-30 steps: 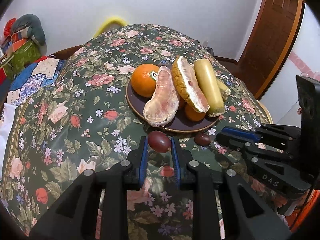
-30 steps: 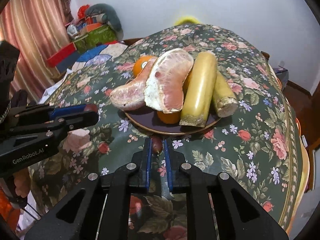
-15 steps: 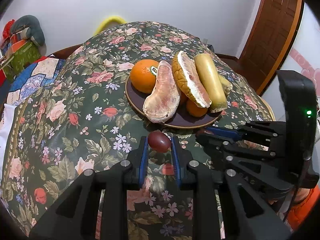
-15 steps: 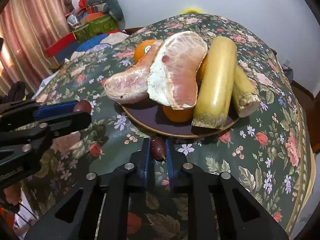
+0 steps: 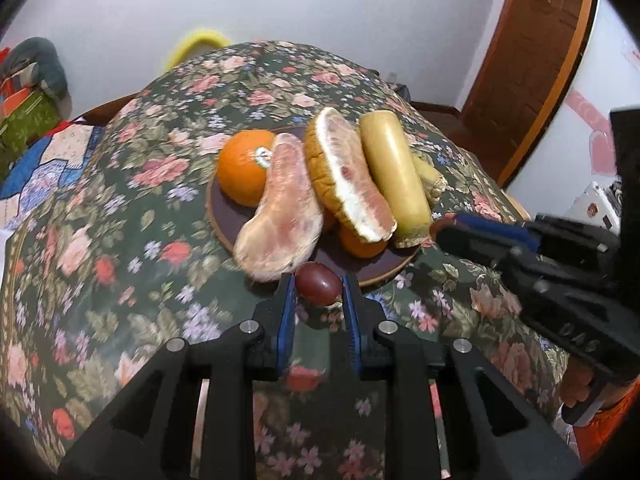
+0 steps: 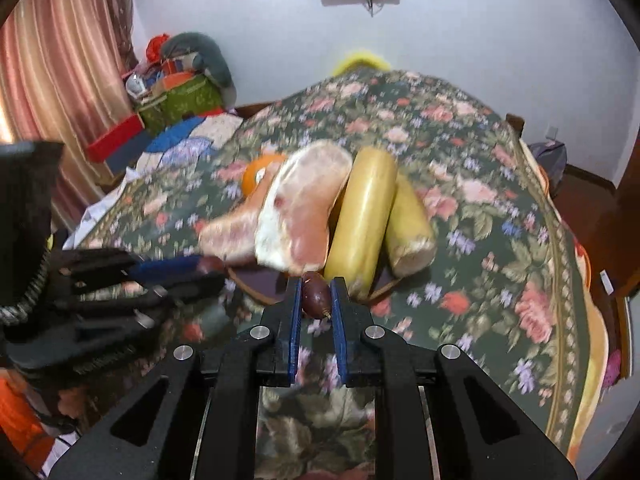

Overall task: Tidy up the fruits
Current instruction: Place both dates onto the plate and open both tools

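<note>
Nearest the left wrist camera, the left hand-held gripper (image 5: 319, 294) is closed on a dark red grape (image 5: 319, 283), the fruit pinched between the two blue pads and held just above the near rim of the plate (image 5: 218, 216). In the right wrist view, the right hand-held gripper (image 6: 316, 298) is likewise clamped on a second, smaller dark grape (image 6: 315, 295), its stem end pointing down, hanging at the plate's near edge (image 6: 256, 284). Each gripper also shows in the other's camera, off to the side and close by, so both are converging on the same spot.

Just beyond, the plate already carries most of the fruit: two peeled pomelo wedges (image 5: 286, 210), one leaning against the other, a whole orange (image 5: 245, 166) behind them on the left, a smaller orange fruit (image 5: 360, 242) tucked underneath, and two long yellow-green stalks (image 5: 394, 178) lying side by side on the right.

Farther out, the flowered cloth over the bench (image 5: 120, 216) shows no other loose fruit, though motion blur softens parts of it.

So the job looks nearly finished: what seems left is to set the two grapes down on the plate, where free room is scarce, mostly the bare strip along the near rim. Round grapes could roll off that edge once released.
</note>
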Tool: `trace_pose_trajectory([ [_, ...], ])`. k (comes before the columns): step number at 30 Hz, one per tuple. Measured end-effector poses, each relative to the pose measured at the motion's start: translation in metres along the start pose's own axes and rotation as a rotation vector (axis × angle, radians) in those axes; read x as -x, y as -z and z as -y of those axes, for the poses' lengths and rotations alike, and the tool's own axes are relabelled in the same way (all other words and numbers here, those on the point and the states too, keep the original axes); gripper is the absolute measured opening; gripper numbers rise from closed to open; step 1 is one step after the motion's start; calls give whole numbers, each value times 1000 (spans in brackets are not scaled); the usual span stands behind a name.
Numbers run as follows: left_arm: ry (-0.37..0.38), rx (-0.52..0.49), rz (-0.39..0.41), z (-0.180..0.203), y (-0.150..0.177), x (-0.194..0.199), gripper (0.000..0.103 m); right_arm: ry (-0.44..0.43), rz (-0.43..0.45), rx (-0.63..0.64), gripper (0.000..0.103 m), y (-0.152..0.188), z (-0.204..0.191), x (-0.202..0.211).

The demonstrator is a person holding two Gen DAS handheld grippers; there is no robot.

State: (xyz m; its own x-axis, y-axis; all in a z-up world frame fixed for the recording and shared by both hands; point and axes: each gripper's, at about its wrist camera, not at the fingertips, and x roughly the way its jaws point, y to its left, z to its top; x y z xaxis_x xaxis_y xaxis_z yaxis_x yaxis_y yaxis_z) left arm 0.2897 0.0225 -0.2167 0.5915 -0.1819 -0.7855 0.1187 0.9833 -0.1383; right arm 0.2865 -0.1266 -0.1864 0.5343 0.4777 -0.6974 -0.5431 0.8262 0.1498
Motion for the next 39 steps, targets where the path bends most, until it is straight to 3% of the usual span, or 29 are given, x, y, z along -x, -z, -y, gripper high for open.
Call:
trace_pose_trajectory([
  [15,-21,-68,1,11,-17,-20,23,8,43,11,13,-32,5,-22],
  [27,-8,-25,4,2,-16,-19,33,-13,11,19,14,-29,5,-32],
  [32,-11,-6,26,-2,-14,-7,36,0,23,27,28,-31,4,-26],
  [39,-26,32,79,-7,-17,22,36,18,71,22,29,-36,3,-2],
])
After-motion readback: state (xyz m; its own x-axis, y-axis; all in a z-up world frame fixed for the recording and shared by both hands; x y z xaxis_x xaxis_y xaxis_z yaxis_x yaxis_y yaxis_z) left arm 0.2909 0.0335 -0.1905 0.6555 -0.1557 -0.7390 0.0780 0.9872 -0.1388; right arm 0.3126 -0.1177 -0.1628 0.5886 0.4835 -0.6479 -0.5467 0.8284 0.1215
